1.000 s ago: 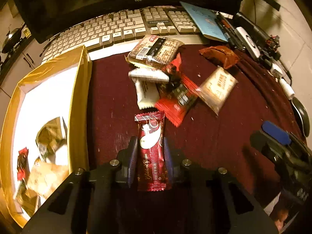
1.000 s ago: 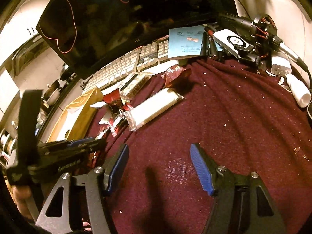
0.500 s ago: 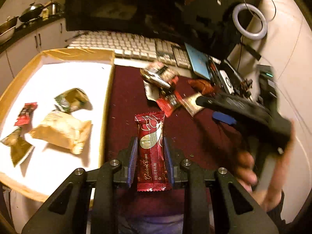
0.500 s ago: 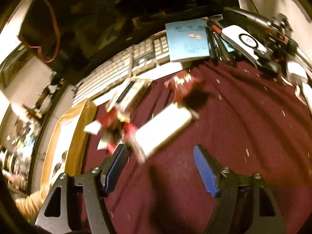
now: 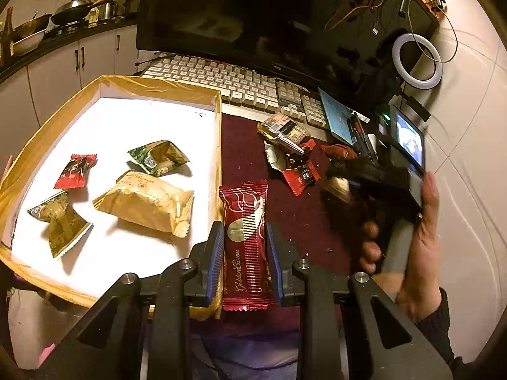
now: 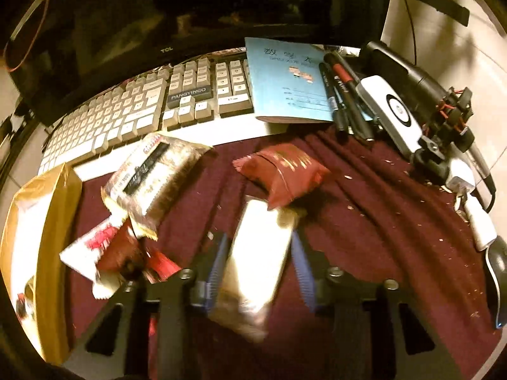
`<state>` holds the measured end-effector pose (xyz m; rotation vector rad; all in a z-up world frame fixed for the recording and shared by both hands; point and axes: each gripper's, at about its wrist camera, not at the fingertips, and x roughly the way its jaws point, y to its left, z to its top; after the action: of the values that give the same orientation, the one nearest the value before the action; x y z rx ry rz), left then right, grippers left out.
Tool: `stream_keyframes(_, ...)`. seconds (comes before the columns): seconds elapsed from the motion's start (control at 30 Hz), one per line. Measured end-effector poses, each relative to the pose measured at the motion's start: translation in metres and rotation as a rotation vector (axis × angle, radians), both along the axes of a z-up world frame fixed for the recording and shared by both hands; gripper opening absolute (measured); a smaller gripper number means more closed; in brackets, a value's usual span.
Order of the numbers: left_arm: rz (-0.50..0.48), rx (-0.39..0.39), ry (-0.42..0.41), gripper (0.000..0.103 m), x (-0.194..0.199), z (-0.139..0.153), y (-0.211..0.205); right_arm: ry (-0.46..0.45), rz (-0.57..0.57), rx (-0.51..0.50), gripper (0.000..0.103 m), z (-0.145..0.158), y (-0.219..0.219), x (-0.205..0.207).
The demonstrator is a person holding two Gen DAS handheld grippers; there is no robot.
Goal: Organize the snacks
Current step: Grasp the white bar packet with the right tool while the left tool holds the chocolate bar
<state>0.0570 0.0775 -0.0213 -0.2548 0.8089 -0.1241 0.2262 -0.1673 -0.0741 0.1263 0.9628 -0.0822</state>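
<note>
Surface: a desk under a dark maroon cloth (image 6: 364,221) strewn with pale crumbs; a strip of white edge shows between the cloth and the keyboard (image 5: 228,82).
Left tool (image 5: 245,253): clenched on a dark red snack bar (image 5: 245,240) printed "Golden Crown", held upright between the blue pads just right of the box wall.
Right tool (image 6: 259,272): blue pads on either side of a pale wrapped bar (image 6: 256,259); motion blur hides whether they press it, so I cannot tell its grip.
Box (image 5: 218,133): shallow, white floor, yellow-taped rim, at the left of the cloth; inside lie a tan packet (image 5: 145,202), two green-gold packets and a small red one.
Loose snacks: a clear-wrapped bar (image 6: 155,171) near the keyboard, a dark red pouch (image 6: 285,167) touching the pale bar's far end, small red and white wrappers (image 6: 107,253) at left.
Back of surface: a TCL monitor (image 5: 253,19), blue notebook (image 6: 285,82), pens (image 6: 345,95).
Right edge: white charger, mouse, cables.
Room: ring light (image 5: 416,60) against a pale wall; kitchen counter with a wok (image 5: 73,12) and white cabinets at far left.
</note>
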Motion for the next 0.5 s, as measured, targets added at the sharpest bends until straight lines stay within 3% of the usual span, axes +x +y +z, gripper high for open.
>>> stream_keyframes(0.2,-0.001,-0.018,-0.004,0.024,-0.006,0.002,0.005,-0.053,0.105,0.037,0.035,0.001,-0.014,-0.051)
stream_keyframes(0.5,0.018,-0.014,-0.01,0.024,-0.007,0.006,0.008,-0.15,0.282,0.231,0.035,0.017,-0.007,-0.108)
